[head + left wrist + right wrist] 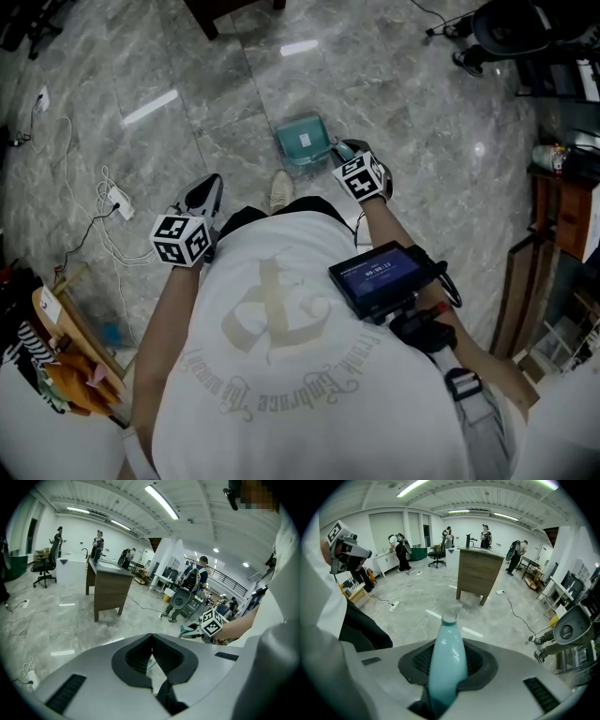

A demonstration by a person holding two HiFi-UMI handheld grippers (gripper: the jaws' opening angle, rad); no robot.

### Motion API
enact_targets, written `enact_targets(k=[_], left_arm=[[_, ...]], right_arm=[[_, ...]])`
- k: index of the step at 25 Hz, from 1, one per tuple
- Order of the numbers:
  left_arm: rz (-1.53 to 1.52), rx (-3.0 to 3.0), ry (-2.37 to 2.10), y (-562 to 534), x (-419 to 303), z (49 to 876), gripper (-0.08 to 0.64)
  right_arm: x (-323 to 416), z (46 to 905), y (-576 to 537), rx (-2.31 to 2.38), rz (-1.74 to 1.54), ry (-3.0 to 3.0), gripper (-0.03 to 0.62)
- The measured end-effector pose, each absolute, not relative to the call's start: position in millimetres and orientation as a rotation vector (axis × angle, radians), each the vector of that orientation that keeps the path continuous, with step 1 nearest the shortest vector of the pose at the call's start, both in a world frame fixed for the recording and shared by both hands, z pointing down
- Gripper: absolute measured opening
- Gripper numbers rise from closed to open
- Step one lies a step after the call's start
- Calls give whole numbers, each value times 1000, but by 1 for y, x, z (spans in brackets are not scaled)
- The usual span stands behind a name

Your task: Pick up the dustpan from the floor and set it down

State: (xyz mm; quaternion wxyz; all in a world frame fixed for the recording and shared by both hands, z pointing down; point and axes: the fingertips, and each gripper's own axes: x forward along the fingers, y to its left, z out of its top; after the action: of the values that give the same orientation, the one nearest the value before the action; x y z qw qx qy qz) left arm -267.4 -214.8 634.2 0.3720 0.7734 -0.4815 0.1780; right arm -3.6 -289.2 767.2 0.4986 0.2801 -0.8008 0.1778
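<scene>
Grey marbled floor (187,131) fills my head view, with a white power strip (118,199) and its cables lying off to the left. I see the teal dustpan (303,141) straight ahead of the person's shoe (280,190), its handle reaching back toward the right gripper (347,152). From up here I can't tell whether the pan rests on the floor or hangs just above it.

In the right gripper view the teal handle (447,663) runs up between the jaws, and both dark pads press on it from either side, so I have it gripped. A wooden desk (479,573) stands on the floor beyond.

The left gripper (206,193) hangs out to the person's left, well apart from the dustpan. Its jaws meet at the tips with nothing between them.
</scene>
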Motion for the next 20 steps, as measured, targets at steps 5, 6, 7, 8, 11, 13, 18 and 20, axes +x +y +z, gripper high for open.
enact_targets(k=[5,6,7,8,11,13,18,20], left_arm=[[462,1968,-1255,-214,-272,633,12],[463,1966,-1258,-212,-272,633,12],[465,1964,-1261,-210,-272,632,12],[466,1963,-1263,-208,-272,631,12],[470,1963,-1266,-199,-270,627,12],[475,1959,-1270,-197,-272,628,12],[481,1946,-1293,-194,-276,626,12],[485,1938,-1299,-190,-277,625,12]], right_arm=[[-7,777,-298,667,419,-1934,104],[-7,778,-298,668,418,-1933,106],[-8,778,-299,669,416,-1934,106],[-8,779,-299,671,414,-1934,106],[-6,778,-299,688,410,-1929,106],[-6,783,-302,703,412,-1922,106],[-6,794,-306,718,411,-1918,106],[-4,796,-305,718,402,-1919,106]])
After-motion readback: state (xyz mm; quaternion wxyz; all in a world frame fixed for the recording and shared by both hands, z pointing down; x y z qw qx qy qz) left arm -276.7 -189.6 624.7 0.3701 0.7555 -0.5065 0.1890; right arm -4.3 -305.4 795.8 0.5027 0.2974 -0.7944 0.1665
